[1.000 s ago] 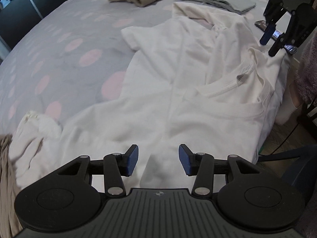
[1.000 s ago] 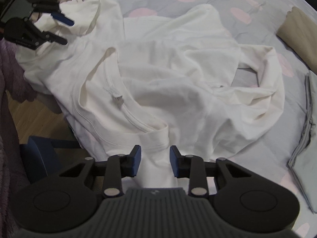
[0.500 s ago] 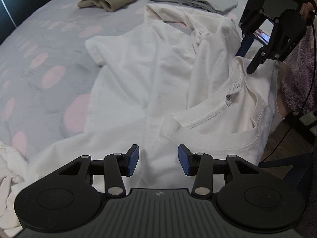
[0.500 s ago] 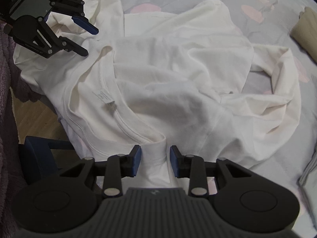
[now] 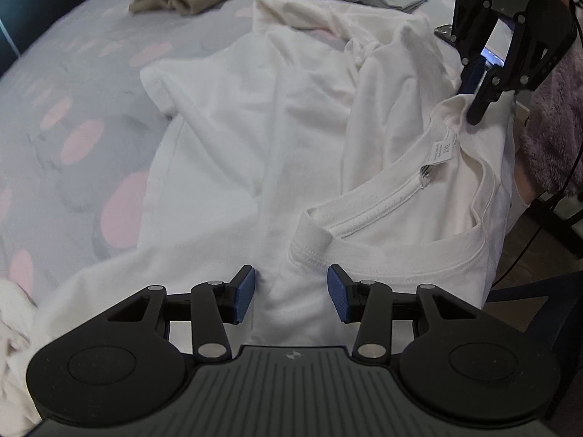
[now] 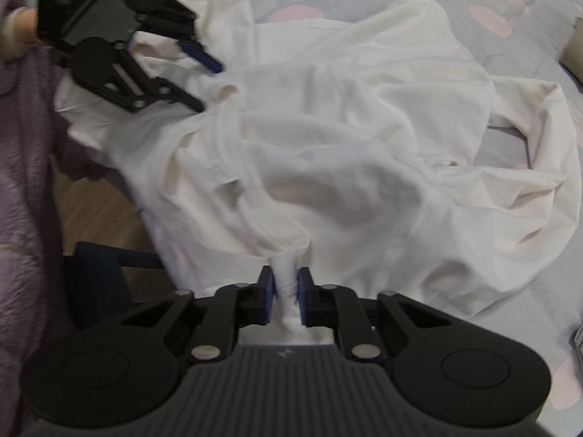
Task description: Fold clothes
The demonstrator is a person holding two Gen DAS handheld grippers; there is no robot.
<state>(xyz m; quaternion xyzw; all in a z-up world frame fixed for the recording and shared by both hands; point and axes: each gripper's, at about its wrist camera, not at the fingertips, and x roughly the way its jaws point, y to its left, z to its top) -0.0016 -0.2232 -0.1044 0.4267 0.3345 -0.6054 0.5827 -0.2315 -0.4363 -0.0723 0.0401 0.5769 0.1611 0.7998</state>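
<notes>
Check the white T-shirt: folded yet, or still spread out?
Not folded. The white T-shirt lies spread and rumpled on the bedspread, one sleeve out flat, collar open, while the right gripper pinches its fabric.

Your right gripper [image 6: 285, 293] pinches the collar of the white T-shirt [image 6: 346, 153]; your left gripper [image 6: 204, 83] hovers spread near its far collar.

Your left gripper [image 5: 290, 293] is matte black, with ribbed blue pads [image 5: 243, 293], silver pivot screws, two round discs and a grooved grey base. Your right gripper [image 6: 285, 295] matches. Your sleeve [image 5: 557, 138] is fuzzy purple fleece.
</notes>
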